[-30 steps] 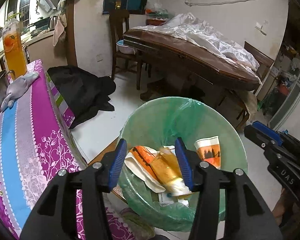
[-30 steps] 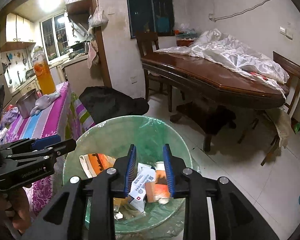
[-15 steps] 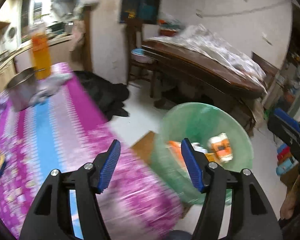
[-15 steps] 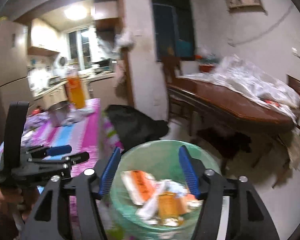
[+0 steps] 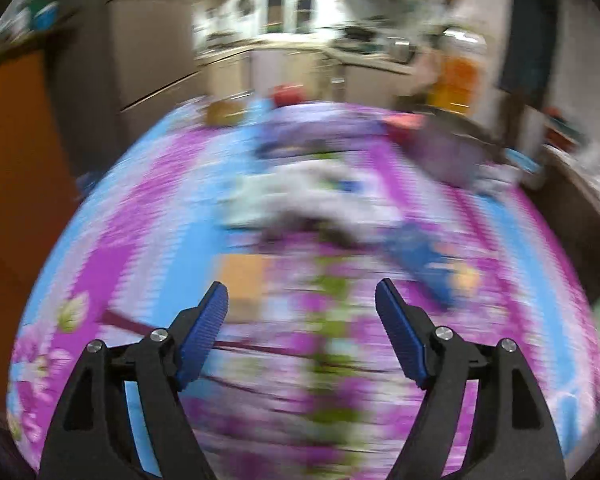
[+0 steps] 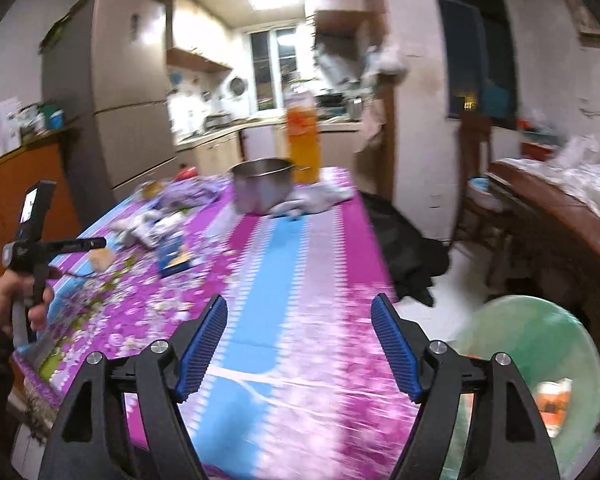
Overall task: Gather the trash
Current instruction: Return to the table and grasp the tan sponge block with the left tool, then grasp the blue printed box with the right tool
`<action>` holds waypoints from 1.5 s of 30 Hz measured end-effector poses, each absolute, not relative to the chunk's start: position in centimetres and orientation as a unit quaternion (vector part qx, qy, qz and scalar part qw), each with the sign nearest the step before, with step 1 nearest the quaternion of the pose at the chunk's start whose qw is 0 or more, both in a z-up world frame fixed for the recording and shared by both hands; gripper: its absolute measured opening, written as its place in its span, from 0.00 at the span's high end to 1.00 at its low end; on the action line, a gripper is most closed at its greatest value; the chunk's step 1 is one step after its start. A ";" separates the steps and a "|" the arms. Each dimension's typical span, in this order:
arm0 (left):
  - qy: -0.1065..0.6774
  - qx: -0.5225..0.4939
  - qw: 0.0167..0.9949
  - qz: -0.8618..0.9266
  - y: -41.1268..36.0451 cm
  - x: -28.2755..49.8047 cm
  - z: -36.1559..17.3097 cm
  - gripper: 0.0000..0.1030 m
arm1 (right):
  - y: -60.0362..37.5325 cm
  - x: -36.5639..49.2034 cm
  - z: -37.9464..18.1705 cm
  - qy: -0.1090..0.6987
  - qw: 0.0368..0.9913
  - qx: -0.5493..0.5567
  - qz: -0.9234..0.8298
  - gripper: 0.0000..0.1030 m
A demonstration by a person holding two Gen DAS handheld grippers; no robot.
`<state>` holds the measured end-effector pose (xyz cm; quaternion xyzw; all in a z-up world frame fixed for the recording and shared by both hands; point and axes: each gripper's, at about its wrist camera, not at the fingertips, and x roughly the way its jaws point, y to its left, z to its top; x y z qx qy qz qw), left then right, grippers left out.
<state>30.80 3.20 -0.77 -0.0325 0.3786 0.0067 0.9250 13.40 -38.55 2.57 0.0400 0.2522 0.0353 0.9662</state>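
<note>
My left gripper (image 5: 301, 292) hovers over the purple and blue tablecloth (image 5: 140, 240); its jaws are opening with nothing between them. Ahead of it, heavily blurred, lie a blue packet (image 5: 420, 256), crumpled white wrappers (image 5: 312, 196) and a small tan item (image 5: 240, 276). My right gripper (image 6: 300, 304) is over the table's near end, its jaws also opening and empty. In the right wrist view the blue packet (image 6: 174, 258), tan item (image 6: 102, 258) and white wrappers (image 6: 148, 228) lie at the left. The green-lined bin (image 6: 540, 344) stands at the lower right with trash (image 6: 554, 400) inside.
A steel pot (image 6: 262, 190), an orange drink bottle (image 6: 303, 148), a white cloth (image 6: 312, 202) and a purple cloth (image 6: 192, 194) sit at the table's far end. A black bag (image 6: 404, 248) lies on the floor. A brown wooden table (image 6: 560, 216) stands right. A hand (image 6: 4, 300) holds the left tool.
Both grippers swung left, from above the bin to over the table. Both sets of jaws widened. The packet seen between the right jaws is gone from them.
</note>
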 end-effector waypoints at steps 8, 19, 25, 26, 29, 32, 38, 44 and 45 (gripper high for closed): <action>0.398 -0.051 0.916 0.012 7.2 32.2 -2.5 0.23 | -29.5 19.6 1.6 0.282 0.952 0.010 0.115 0.22; 0.415 -0.048 0.909 -0.007 6.4 34.1 -4.5 0.20 | -24.3 24.4 0.1 0.308 0.937 0.000 0.162 0.20; 0.422 -0.029 0.906 -0.001 5.4 35.2 -5.2 0.22 | -22.9 27.3 -0.8 0.321 0.931 -0.018 0.170 0.20; 0.423 -0.029 0.906 0.002 5.4 35.3 -5.2 0.24 | -22.7 27.9 -0.9 0.324 0.930 -0.021 0.171 0.20; 0.434 -0.034 0.900 0.002 5.6 35.6 -5.6 0.38 | -21.9 30.4 -1.2 0.336 0.924 -0.030 0.179 0.20; 0.430 -0.027 0.902 0.007 5.4 35.4 -5.5 0.51 | -20.6 33.1 -1.8 0.353 0.915 -0.042 0.192 0.21; 0.425 -0.024 0.905 0.001 5.2 35.0 -5.5 0.62 | -17.6 38.2 -3.9 0.394 0.892 -0.073 0.207 0.21; 0.423 -0.030 0.905 -0.003 5.3 34.9 -5.5 0.64 | -16.6 40.4 -5.3 0.415 0.883 -0.080 0.202 0.31; 0.423 -0.031 0.906 -0.003 5.4 34.8 -5.5 0.64 | -16.5 40.6 -5.5 0.418 0.883 -0.082 0.200 0.34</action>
